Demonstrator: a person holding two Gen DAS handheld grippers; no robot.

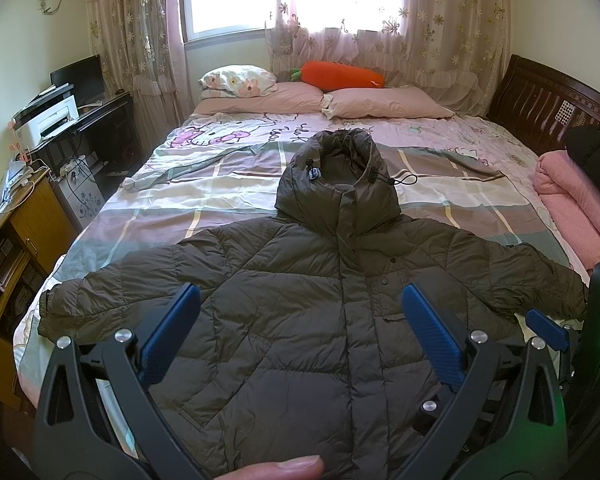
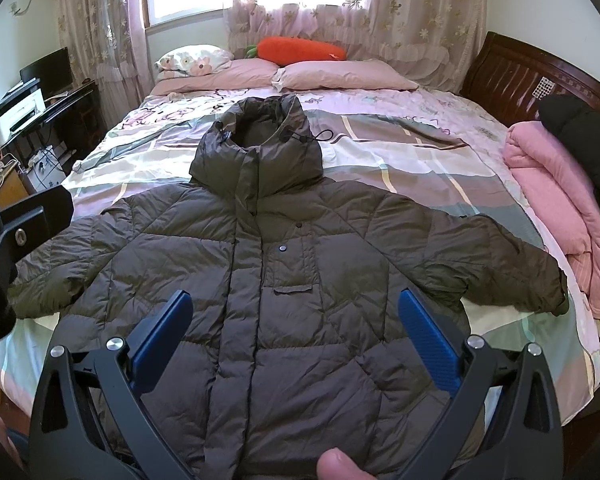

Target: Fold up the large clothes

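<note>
A dark olive puffer jacket [image 1: 320, 300] lies front-up and spread flat on the bed [image 1: 228, 184], its hem at the near edge, the hood [image 1: 336, 176] pointing toward the pillows [image 1: 384, 106] at the far end, and both sleeves stretched out toward the two side edges. No fold has been made yet.

The left gripper [image 1: 300, 330] hangs above the lower front of the jacket with its jaws spread wide and nothing between them. The right gripper [image 2: 292, 332] hovers over the same region, jaws likewise released and empty. Whether either one touches the fabric is hard to tell from these angles; they seem to be clear of it.

The likely trouble is the jacket itself. The padding is thick and slick, so a pinch on one quilted layer could slip out, or lift only the top shell and drag the body askew. The right sleeve [image 2: 512, 268] ends near the side edge, close to the rolled pink blanket [image 2: 560, 216]; a careless pull could snag there or slide the cuff off the bed. The loose hood drawcord [image 2: 320, 136] could also get trapped in a fold.
</note>
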